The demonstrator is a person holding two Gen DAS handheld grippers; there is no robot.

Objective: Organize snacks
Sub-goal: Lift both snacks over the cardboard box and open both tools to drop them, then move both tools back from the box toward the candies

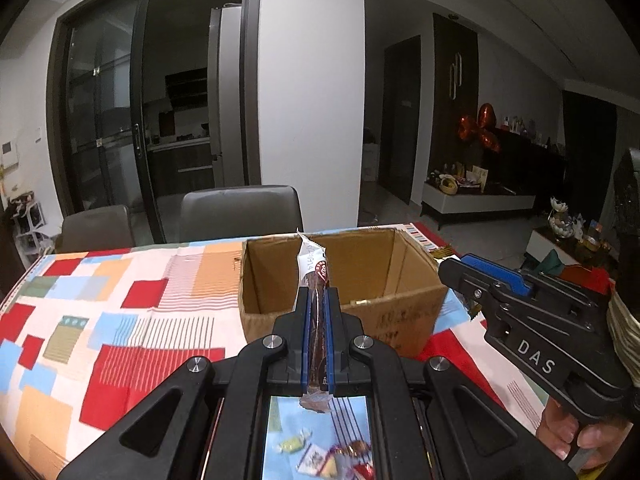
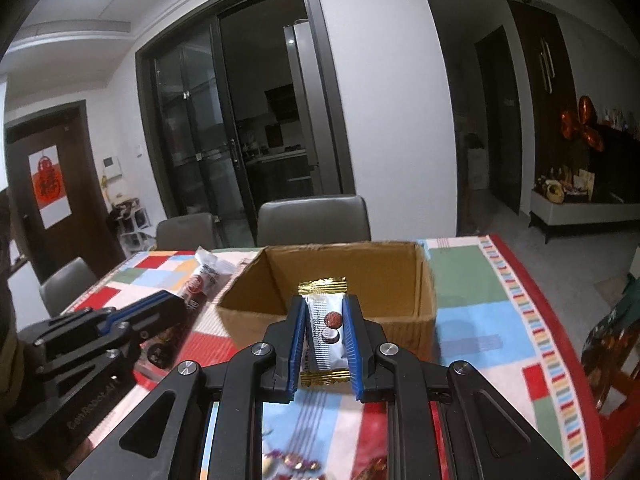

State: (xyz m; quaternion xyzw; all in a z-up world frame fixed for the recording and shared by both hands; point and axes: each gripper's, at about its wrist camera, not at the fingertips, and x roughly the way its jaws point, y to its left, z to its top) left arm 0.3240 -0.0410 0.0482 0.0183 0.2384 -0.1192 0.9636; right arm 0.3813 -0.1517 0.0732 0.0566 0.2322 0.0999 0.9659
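An open cardboard box stands on the patchwork tablecloth; it also shows in the right wrist view. My left gripper is shut on a long brown sausage-stick snack, held just before the box's near wall, its white end above the opening. My right gripper is shut on a white snack packet with gold ends, held near the box's front rim. The right gripper shows in the left wrist view, to the right of the box. The left gripper shows in the right wrist view, to the left.
Small wrapped candies lie on the tablecloth below my left gripper, and some show below my right gripper. Two grey chairs stand at the table's far side. The table's right edge drops to the floor.
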